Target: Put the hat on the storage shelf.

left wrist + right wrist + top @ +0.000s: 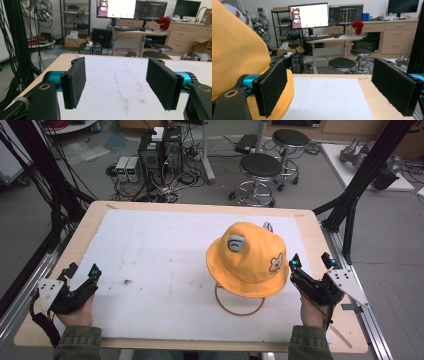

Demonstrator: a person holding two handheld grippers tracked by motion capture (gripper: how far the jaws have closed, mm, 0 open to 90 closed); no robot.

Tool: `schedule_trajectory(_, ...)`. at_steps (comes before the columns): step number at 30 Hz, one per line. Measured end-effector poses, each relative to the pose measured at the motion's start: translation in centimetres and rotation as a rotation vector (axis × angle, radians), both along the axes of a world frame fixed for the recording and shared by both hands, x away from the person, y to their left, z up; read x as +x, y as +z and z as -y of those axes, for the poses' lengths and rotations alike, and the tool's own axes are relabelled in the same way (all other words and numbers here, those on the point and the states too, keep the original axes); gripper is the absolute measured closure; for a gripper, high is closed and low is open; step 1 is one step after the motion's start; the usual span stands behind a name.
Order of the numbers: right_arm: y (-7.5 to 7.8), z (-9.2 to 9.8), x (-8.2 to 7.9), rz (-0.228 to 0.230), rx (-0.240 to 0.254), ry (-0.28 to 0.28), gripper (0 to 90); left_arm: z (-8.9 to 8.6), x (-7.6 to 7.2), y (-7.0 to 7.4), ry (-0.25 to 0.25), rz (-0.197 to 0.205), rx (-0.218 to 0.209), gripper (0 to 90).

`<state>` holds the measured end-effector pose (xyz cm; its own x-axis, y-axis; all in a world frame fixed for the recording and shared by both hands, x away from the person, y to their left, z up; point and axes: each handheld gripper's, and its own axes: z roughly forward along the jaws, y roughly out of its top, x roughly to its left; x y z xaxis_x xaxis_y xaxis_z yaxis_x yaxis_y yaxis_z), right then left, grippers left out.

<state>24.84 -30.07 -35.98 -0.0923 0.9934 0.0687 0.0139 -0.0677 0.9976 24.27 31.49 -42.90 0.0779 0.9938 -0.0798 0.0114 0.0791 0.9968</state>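
Observation:
A yellow bucket hat (248, 259) with small grey ears and a cartoon patch sits raised on a stand with an orange ring base (240, 306), right of the table's middle. My right gripper (312, 261) is open just to the right of the brim, near the table's right edge. In the right gripper view the hat (237, 57) fills the left side, and the left pad (272, 88) stands close against the brim; the gap (329, 90) holds nothing. My left gripper (82, 270) is open at the front left corner, its jaws (116, 85) wide apart over bare white mat.
A white mat (165, 265) covers the wooden table (320, 235). Black frame posts (370, 165) rise at the right, cables hang at the left. Two stools (260, 170) and computer boxes (160, 150) stand on the floor beyond the far edge.

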Motion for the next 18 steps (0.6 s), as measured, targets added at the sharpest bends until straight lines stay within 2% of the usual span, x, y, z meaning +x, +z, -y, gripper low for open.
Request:
schedule_trajectory(8, -1.4, -0.1, 0.5, -0.043, 0.0, -0.013, 12.1, 0.0, 0.0, 0.0, -0.002, -0.004, -0.004, 32.4)
schedule_trajectory(15, -2.2, -0.1, 0.5, -0.034, 0.011, -0.018, 12.1, -0.1, 0.0, -0.1, -0.001, -0.005, -0.012, 32.4)
schedule_trajectory(18, -2.6, -0.1, 0.5, -0.043, 0.018, -0.023, 12.1, -0.1, 0.1, -0.2, -0.003, -0.009, -0.019, 32.4)
